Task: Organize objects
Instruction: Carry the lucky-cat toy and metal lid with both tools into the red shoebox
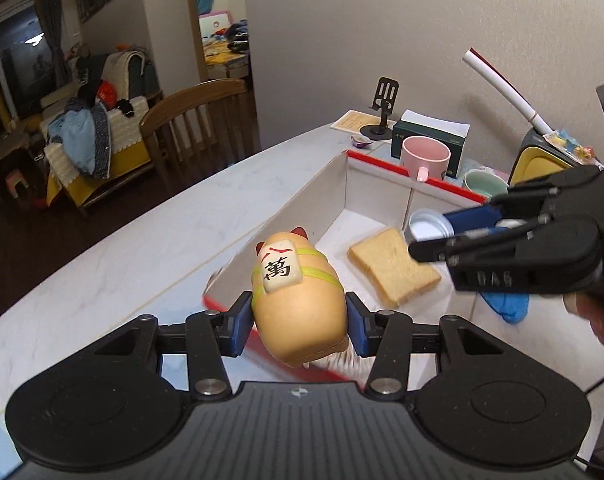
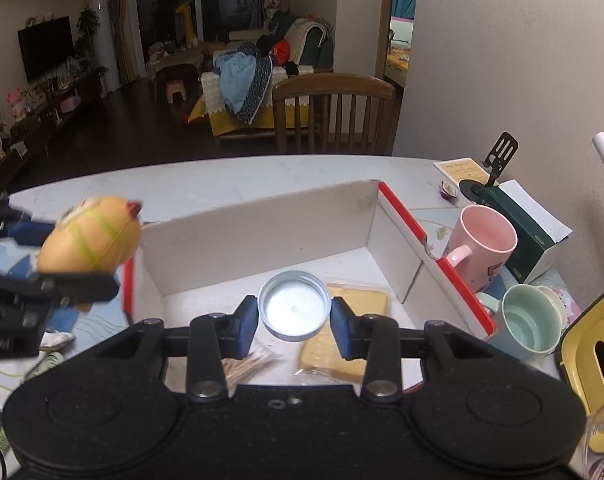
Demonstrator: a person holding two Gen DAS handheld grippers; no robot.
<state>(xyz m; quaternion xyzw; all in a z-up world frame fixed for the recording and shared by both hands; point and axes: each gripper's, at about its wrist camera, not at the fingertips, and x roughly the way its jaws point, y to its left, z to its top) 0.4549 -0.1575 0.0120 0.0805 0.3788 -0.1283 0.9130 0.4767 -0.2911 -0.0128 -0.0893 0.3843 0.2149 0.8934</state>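
We hold cat figurine [image 1: 295, 300] pinched in left gripper [image 1: 297, 322] over box [image 1: 297, 200] near edge, ready to drop in. Right gripper [image 2: 293, 322] fingers clamp jar lid [image 2: 293, 306] above box, over bread [image 2: 342, 356].

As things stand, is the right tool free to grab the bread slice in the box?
Probably not yet: the right tool is shut on a metal lid. The bread slice lies uncovered in the open box below.

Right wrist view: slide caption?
Right gripper holds round white metal lid over red-edged white cardboard box containing bread slice.
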